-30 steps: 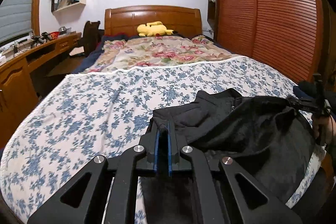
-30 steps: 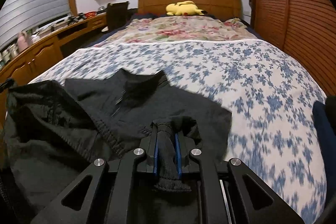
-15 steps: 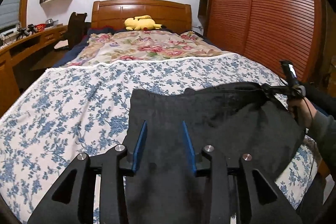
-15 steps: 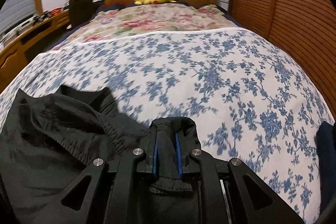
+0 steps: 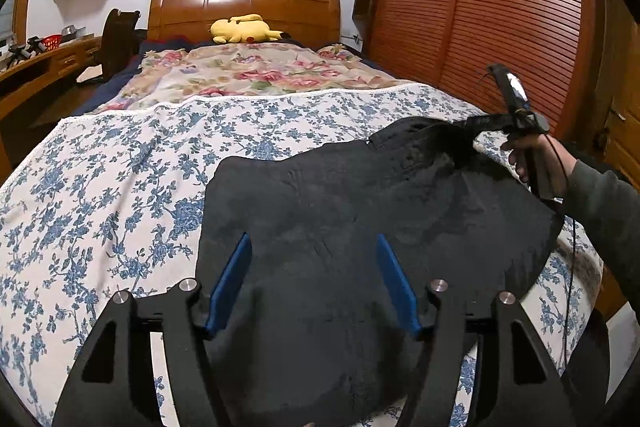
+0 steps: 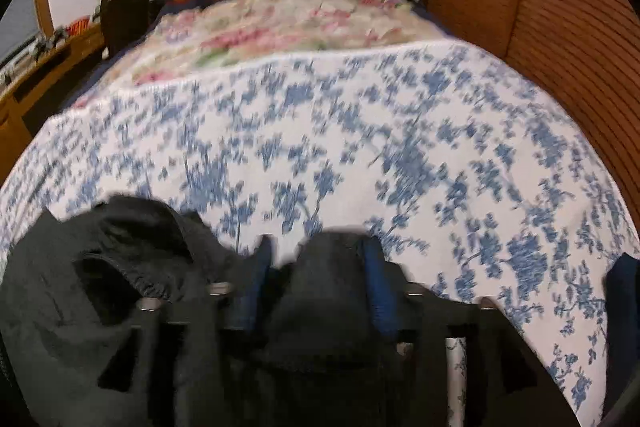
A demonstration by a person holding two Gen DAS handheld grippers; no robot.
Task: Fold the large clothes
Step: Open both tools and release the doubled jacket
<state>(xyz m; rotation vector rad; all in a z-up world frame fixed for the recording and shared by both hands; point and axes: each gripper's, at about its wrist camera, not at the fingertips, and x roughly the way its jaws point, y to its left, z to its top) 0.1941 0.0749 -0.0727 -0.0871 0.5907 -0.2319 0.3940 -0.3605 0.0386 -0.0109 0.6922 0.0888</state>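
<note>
Since the left gripper (image 5: 312, 277) hangs just above the near part of the black garment (image 5: 360, 211) with its blue pads (image 5: 230, 281) spread wide, it grasps nothing; its jaws have just been opening, and the cloth lies flat under them rather than pinched between them. The right gripper (image 6: 316, 283) has likewise just been opening: in its own blurred view a bunched fold of the same dark fabric sits between its blue pads, and the pads stand apart from it, so the fold looks let go, not clenched.

The garment lies on the near end of the bed, on the blue-flowered bedspread (image 5: 120, 167), spread fairly flat toward the left gripper and rumpled into ridges toward the right one, where a gathered, elastic-looking edge shows. Seen from the left wrist, the person's right hand (image 5: 532, 159) holds that gripper's handle at the garment's far right corner.

The cloth looks soft, limp and fairly light, with no stiffness of its own; it will probably sag and drape from any held point and slide easily over the bedspread. It is not fragile. A pinch on a hemmed or gathered edge, or on a corner, should hold better than one in the loose middle, which would only drag up a peak.

Farther off lie a rose-patterned cover (image 5: 256, 71), a yellow plush toy (image 5: 244, 29) and the wooden headboard (image 5: 244, 7).
</note>
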